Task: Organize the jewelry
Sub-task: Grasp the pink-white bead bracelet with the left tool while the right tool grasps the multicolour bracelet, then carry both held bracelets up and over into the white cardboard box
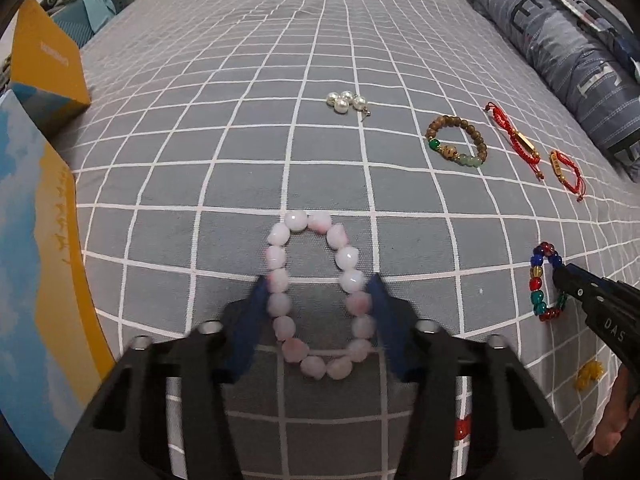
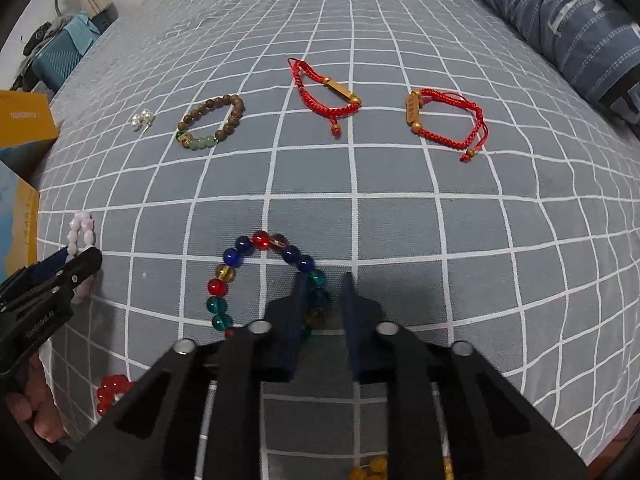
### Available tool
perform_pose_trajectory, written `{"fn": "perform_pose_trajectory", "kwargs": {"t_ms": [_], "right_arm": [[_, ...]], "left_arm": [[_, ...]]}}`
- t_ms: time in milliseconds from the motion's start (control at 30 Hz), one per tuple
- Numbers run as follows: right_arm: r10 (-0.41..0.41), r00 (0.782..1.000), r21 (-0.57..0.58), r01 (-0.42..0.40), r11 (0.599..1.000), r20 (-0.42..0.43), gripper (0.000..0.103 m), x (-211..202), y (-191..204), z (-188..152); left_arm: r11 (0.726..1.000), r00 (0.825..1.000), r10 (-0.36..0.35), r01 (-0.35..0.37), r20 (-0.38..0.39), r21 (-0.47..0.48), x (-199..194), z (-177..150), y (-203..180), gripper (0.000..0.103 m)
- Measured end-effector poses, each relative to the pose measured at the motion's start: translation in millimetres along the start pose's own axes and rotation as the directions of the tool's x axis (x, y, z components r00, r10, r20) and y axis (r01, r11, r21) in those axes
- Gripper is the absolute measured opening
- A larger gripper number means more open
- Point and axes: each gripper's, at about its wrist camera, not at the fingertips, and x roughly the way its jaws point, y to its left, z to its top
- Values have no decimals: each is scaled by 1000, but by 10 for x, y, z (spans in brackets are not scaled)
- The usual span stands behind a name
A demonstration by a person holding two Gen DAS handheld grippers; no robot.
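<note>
A pink and white bead bracelet (image 1: 276,258) lies on the grey checked bedsheet (image 1: 200,160). My left gripper (image 1: 318,284) is open, its blue fingers on either side of the bracelet. A multicoloured glass bead bracelet (image 2: 224,276) lies under my right gripper (image 2: 324,280), whose fingers stand a little apart over the bracelet's right side; whether they pinch the beads I cannot tell. Farther off lie a pearl cluster (image 1: 346,101), a brown wooden bead bracelet (image 2: 212,124) and two red cord bracelets (image 2: 324,92) (image 2: 444,120).
Yellow and blue boxes (image 1: 48,68) stand at the left edge of the bed. A rolled blue-grey quilt (image 1: 568,52) lies along the right. Red beads (image 2: 110,392) and yellow beads (image 1: 588,374) lie near the front edge.
</note>
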Motion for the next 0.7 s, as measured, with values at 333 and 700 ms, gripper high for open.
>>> {"fn": "perform_pose_trajectory", "kwargs": {"t_ms": [333, 700], "right_arm": [[8, 1000, 27, -9, 1000, 29, 9, -114, 1, -9], [7, 997, 16, -8, 1000, 78, 9, -265, 27, -49]], "left_arm": [[1000, 1000, -24, 24, 19, 6, -106, -9, -14, 10], [1000, 998, -7, 6, 58, 14, -211, -30, -32, 10]]}}
